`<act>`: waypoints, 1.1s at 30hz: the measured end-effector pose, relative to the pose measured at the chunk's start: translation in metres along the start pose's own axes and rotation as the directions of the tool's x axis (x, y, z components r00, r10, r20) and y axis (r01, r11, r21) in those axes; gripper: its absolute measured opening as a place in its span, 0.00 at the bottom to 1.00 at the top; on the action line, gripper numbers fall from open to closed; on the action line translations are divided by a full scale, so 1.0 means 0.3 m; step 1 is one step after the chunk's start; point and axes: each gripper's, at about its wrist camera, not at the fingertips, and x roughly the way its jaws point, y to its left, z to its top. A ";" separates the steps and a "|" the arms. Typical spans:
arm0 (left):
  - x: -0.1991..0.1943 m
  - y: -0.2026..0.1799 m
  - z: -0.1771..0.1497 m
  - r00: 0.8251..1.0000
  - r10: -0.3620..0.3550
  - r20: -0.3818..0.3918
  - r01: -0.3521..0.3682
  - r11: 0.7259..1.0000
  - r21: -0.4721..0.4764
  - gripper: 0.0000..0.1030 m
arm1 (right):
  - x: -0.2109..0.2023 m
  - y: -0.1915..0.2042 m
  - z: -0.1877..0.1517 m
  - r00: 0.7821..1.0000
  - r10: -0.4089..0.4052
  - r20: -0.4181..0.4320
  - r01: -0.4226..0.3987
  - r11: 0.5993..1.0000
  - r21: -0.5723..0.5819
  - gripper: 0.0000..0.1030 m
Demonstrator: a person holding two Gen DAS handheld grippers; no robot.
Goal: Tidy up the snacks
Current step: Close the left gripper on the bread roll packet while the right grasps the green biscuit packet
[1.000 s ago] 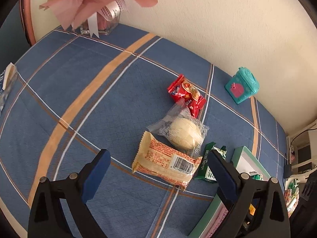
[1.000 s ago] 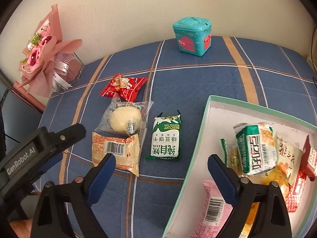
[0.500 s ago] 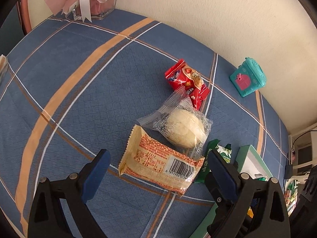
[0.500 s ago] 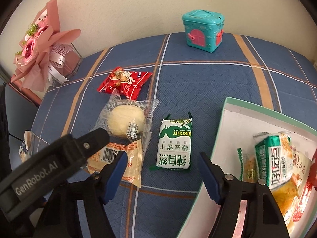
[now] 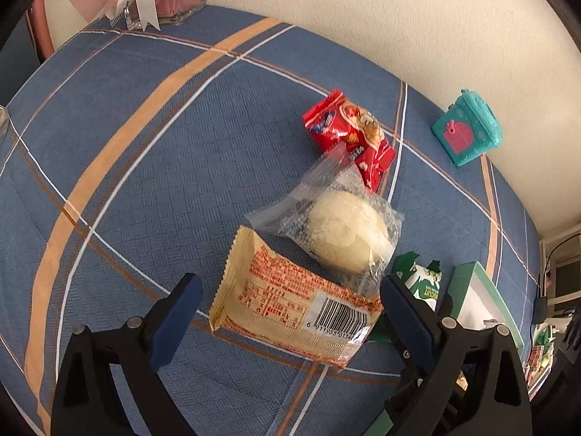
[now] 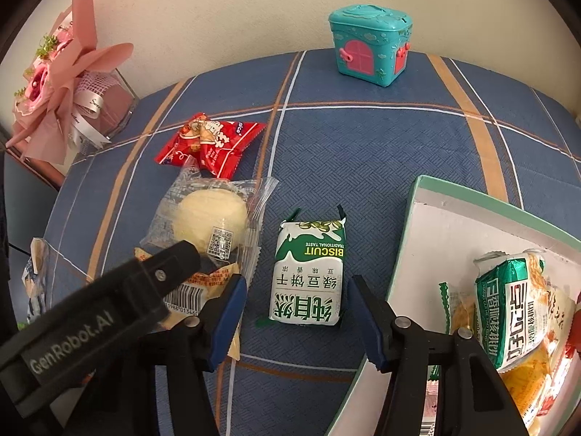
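A tan barcoded snack packet [image 5: 290, 309] lies on the blue plaid cloth between the blue fingers of my left gripper [image 5: 288, 312], which stands open with neither pad pressing on it. A green and white biscuit pack [image 6: 308, 272] lies between the jaws of my right gripper [image 6: 297, 312]. Those jaws are closing, with small gaps left on both sides. A bun in a clear wrapper [image 5: 345, 232] overlaps the tan packet's far edge, and a red snack packet [image 5: 348, 138] lies behind it. One left-gripper finger [image 6: 170, 265] covers part of the tan packet in the right wrist view.
A green-rimmed white box [image 6: 454, 225] at the right holds several snack packs. A teal toy house [image 6: 370, 47] stands near the wall, and a pink bouquet [image 6: 61, 87] sits at the back left. Another wrapper [image 6: 36, 279] lies at the left edge.
Both grippers have sunk closer to the cloth. The right jaws have narrowed around the green biscuit pack. The left gripper now straddles the tan packet.
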 end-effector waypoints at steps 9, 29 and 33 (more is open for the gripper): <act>0.016 0.032 -0.024 0.999 -0.009 -0.036 0.008 1.000 -0.028 0.96 | -0.006 -0.005 -0.010 1.000 -0.016 -0.006 0.016 0.999 -0.027 0.54; 0.024 0.048 -0.022 0.999 -0.036 -0.011 0.035 0.993 -0.111 0.96 | -0.019 -0.051 0.017 1.000 0.019 0.017 -0.019 1.000 0.012 0.52; 0.050 0.051 -0.029 0.999 -0.036 -0.025 0.033 0.992 -0.125 0.96 | -0.014 -0.052 0.022 1.000 0.020 0.025 -0.020 1.000 0.006 0.52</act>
